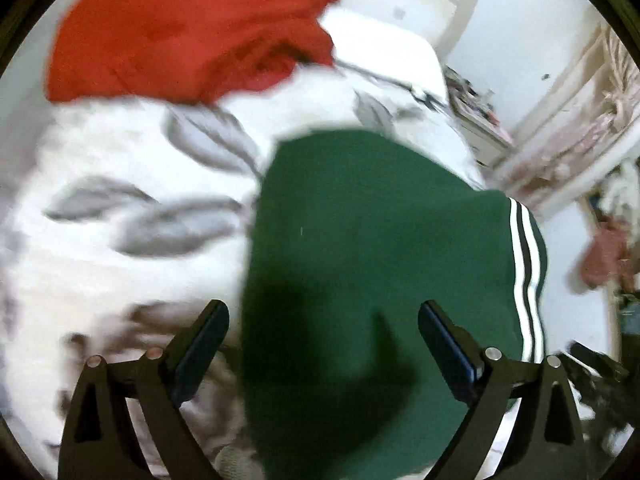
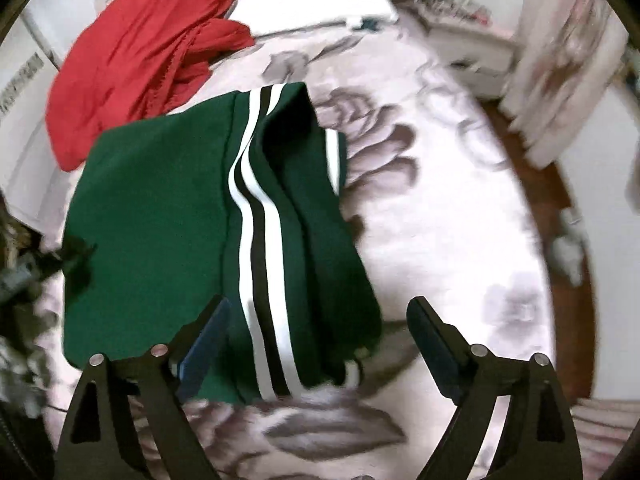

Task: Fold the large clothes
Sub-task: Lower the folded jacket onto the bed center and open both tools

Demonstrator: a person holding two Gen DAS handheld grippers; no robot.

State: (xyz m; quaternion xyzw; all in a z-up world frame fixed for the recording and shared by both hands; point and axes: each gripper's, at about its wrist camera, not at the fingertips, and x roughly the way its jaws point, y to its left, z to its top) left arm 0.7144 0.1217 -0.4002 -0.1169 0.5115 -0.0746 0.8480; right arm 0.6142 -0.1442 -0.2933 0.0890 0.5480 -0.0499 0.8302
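Clearly, both tools are spread wide and nothing is gripped by either. Ahead of the left tool point(image 1: 323, 330), the green garment point(image 1: 360, 260) is seen folded on the bed point(image 1: 120, 160), its body reaching back between the fingers; whether it is touched by them cannot be told. White stripes point(image 1: 526, 272) run down the garment's edge to the right of that tool. Further ahead and to the left, a red garment point(image 1: 188, 28) is heaped on the bed, well apart from the green one.

From the right tool point(image 2: 318, 326), the green garment point(image 2: 160, 220) is seen ahead and to the left, lying flat on the floral bed cover point(image 2: 460, 240). Its striped sleeve point(image 2: 260, 240) is laid over the body and runs back toward the left finger point(image 2: 204, 344). The right finger point(image 2: 432, 344) stands over bare bed cover. The red garment point(image 2: 132, 64) lies beyond the green one, and a white pillow point(image 2: 312, 4) is seen just beside it at the far end.

No brand mark or readable writing can be made out on either garment; much of both views is blurred.
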